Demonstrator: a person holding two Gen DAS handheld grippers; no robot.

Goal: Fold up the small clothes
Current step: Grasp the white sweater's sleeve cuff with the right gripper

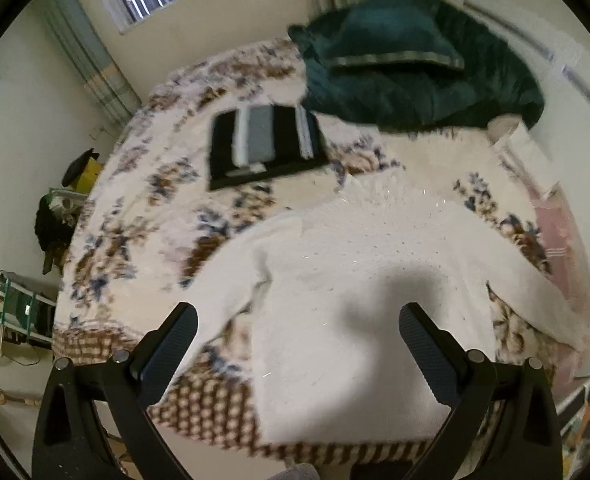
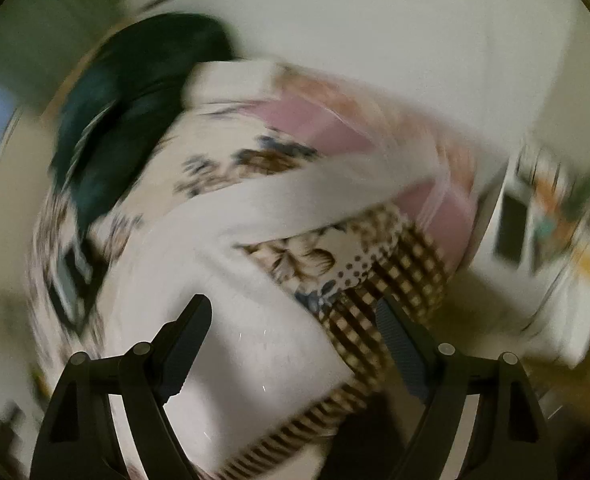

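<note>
We are holding our left gripper (image 1: 299, 314) and right gripper (image 2: 293, 308), both spread wide and empty, above the white knitted long-sleeved sweater (image 1: 347, 272) lying flat on the floral-patterned bedspread (image 1: 135, 208).

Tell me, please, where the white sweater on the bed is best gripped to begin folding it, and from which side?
Grip the white sweater at a sleeve end. The left sleeve lies flat, angled out across the floral bedspread just ahead of the open left gripper. Probably come in from the bed's near edge, sliding one finger under the cuff, then carry it across the body.
</note>
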